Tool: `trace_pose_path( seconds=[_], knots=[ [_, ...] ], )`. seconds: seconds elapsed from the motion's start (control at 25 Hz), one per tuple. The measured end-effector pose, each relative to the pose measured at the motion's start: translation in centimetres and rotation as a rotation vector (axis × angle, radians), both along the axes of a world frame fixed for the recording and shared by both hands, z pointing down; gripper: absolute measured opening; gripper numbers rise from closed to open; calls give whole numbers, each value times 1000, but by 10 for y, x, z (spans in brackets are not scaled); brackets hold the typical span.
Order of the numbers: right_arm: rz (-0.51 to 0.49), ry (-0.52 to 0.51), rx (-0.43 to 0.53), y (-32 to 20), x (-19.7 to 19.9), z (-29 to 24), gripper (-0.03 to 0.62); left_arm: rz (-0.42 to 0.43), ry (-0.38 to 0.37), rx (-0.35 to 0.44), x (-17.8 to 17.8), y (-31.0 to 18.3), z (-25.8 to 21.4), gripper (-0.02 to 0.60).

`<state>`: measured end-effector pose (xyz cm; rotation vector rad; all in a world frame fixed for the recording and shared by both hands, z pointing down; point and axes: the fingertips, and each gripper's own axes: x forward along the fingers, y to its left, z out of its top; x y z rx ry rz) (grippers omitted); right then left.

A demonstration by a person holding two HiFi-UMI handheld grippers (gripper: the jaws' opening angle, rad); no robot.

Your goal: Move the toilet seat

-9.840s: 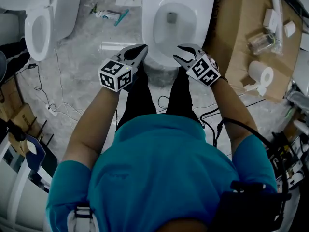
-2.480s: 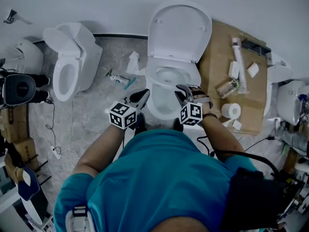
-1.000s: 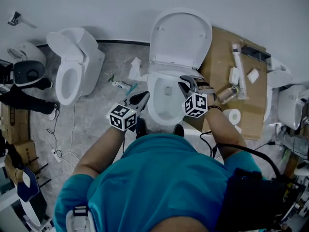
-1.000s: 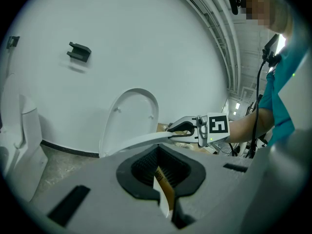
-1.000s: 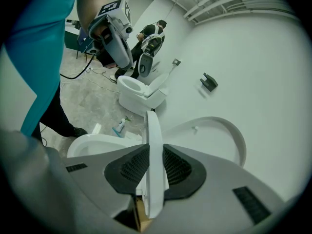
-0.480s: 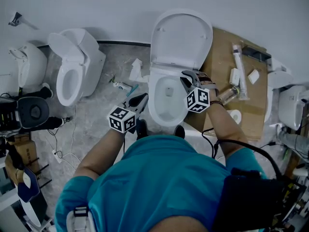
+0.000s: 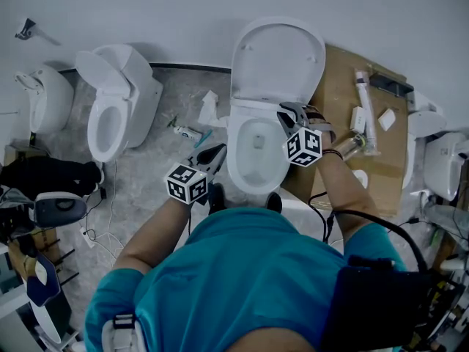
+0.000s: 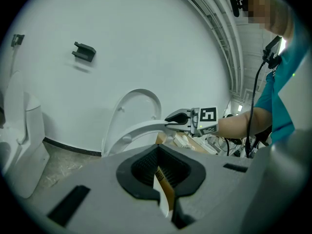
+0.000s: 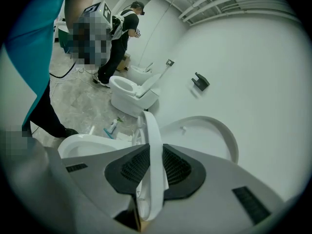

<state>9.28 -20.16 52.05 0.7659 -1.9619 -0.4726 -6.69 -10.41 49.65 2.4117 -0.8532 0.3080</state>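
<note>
A white toilet stands in the middle of the head view, its lid (image 7: 278, 57) upright against the wall and its bowl (image 7: 253, 156) open below. The seat ring (image 7: 253, 108) is tilted up off the bowl. My right gripper (image 7: 291, 113) is shut on the seat's right rim. In the right gripper view the thin white seat edge (image 9: 152, 155) runs between the pads, with the lid (image 9: 214, 135) behind. My left gripper (image 7: 212, 155) hovers by the bowl's front left, jaws together and empty. The left gripper view shows the right gripper (image 8: 176, 119) holding the raised seat (image 8: 139, 129).
Another toilet (image 7: 117, 108) stands to the left, with a third (image 7: 44, 97) beyond it. A cardboard sheet (image 7: 333, 101) at the right carries a tube, small parts and a paper roll (image 7: 360, 176). A bottle and tools (image 7: 187, 132) lie on the floor. Cables (image 7: 88, 218) trail at the left.
My right gripper has moved up and toward the lid with the seat rim in it, tilting the seat further off the bowl. The left gripper has hardly moved.
</note>
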Motion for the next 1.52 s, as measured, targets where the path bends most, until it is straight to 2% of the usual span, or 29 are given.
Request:
trace_pose_path(
  seconds=[1.52],
  knots=[
    [61, 8, 68, -79, 20, -15, 72, -27, -12, -14, -15, -10, 7, 3]
  ],
)
